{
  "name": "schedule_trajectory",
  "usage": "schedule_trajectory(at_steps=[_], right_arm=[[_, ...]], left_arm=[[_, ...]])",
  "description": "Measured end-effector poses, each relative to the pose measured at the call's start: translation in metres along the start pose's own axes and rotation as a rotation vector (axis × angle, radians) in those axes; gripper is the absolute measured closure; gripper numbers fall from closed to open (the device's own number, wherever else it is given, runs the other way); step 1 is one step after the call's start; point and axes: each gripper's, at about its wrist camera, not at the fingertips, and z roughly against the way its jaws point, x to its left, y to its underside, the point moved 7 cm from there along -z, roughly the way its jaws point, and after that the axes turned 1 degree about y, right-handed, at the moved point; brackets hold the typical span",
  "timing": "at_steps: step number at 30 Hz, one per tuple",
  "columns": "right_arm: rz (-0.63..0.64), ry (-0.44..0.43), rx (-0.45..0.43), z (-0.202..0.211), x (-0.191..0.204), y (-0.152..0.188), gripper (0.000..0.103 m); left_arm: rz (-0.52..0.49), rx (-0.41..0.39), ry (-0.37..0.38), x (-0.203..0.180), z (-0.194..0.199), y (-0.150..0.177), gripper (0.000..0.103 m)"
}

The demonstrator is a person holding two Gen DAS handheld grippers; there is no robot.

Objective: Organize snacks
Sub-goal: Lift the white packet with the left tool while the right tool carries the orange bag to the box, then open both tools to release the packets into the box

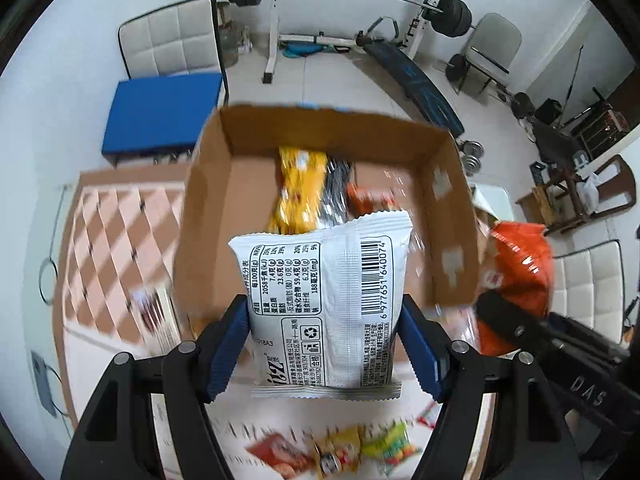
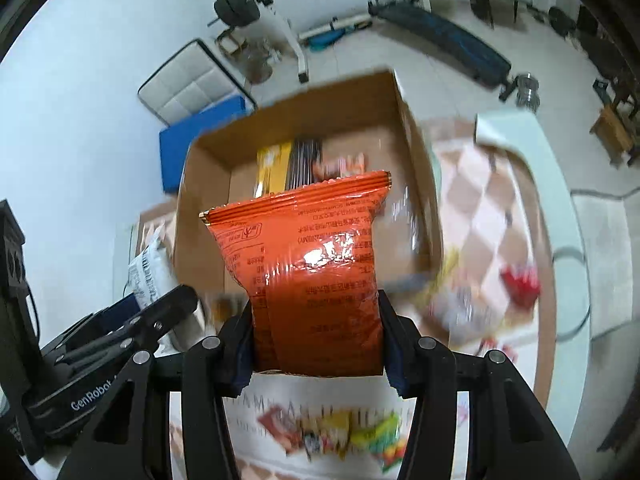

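Here, two packets held over the open cardboard box [image 1: 224, 216].
Its brown walls leave bare floor left of the packets inside (yellow, silver, orange). The left gripper [image 1: 324, 354] pinches a crinkly white packet [image 1: 324, 304] by its sides; the right gripper [image 2: 316, 344] clamps a glossy orange packet [image 2: 308, 264].

behind the table you see a barbell rack [image 1: 276, 20], a blue mat [image 1: 162, 116] beside a white padded chair [image 1: 172, 42], and a slanted bench [image 1: 412, 80].
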Motion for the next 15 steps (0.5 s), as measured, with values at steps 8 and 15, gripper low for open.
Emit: schedule_trajectory(at_steps=[8, 15], right_arm=[[0.007, 0.116, 0.010, -0.059, -0.007, -0.094, 0.048], [0.017, 0.224, 0.065, -0.126, -0.025, -0.139, 0.048]], left_arm=[[0.023, 0.069, -0.062, 0.028, -0.063, -0.074, 0.032], [0.012, 0.157, -0.127, 0.050, -0.124, -0.106, 0.032]])
